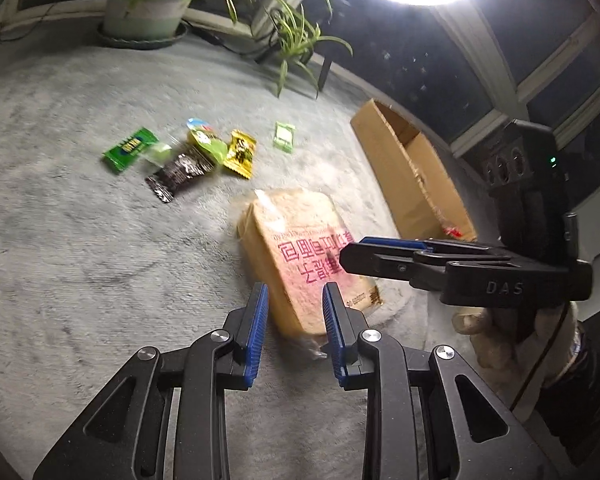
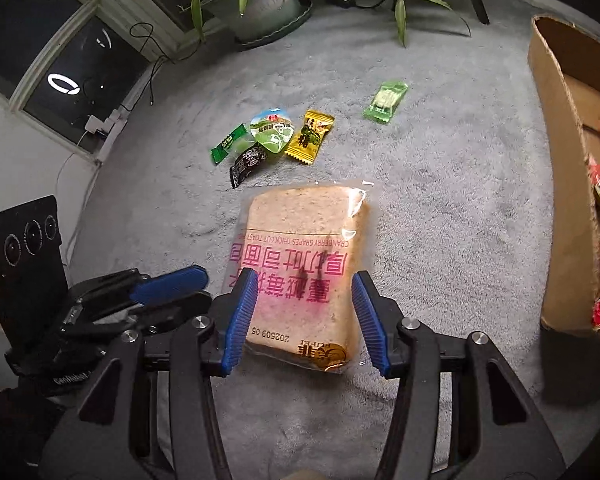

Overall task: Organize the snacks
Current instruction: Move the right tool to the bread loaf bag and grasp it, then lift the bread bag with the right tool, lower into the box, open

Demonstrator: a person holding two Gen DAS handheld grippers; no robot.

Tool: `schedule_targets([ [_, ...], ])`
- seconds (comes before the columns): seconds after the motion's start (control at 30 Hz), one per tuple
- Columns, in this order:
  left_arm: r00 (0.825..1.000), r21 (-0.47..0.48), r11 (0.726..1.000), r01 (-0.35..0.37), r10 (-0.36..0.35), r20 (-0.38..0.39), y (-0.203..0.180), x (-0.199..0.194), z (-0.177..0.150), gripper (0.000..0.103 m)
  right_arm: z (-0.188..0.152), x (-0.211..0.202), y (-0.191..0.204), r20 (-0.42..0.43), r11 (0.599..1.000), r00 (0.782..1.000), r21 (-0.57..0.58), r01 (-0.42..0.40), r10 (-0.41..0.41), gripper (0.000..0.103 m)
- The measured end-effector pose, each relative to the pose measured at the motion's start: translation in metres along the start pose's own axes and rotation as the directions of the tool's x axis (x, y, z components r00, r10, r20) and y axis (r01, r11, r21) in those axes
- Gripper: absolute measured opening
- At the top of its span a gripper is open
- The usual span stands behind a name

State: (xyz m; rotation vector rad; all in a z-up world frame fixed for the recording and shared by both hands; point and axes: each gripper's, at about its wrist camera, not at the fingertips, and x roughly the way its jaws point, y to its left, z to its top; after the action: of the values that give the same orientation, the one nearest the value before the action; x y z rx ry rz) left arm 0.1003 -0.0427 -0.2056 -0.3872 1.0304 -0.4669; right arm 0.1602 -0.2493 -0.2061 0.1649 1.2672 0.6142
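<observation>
Grey carpet (image 2: 440,208) carries a wrapped toast pack (image 2: 304,268) lying flat; the right gripper (image 2: 305,320) hovers released, its blue pads straddling the pack's near end. The left gripper (image 1: 294,334), also released, hangs beside it. Small snack packets (image 2: 276,140) cluster at twelve o'clock; a cardboard box (image 2: 560,184) holding snacks sits at three.

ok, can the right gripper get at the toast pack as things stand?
Probably yes. The right gripper is open, its fingers straddling the near end of the toast pack, which lies flat on the carpet. Nothing sits between them; the left gripper hovers alongside, open too.
</observation>
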Motion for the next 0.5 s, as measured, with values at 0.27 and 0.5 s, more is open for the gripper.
schedule_targets([
  [0.27,0.999,0.030,1.000,-0.001,0.002,-0.035,-0.007,0.019,0.000,0.026,-0.003,0.011,-0.013,0.003,0.998,0.999,0.048,-0.047,0.047,0.046],
  [0.5,0.999,0.070,0.997,-0.023,0.026,-0.047,-0.013,0.026,0.001,0.032,-0.003,0.013,-0.014,0.002,0.997,0.998,0.039,-0.060,0.060,0.045],
])
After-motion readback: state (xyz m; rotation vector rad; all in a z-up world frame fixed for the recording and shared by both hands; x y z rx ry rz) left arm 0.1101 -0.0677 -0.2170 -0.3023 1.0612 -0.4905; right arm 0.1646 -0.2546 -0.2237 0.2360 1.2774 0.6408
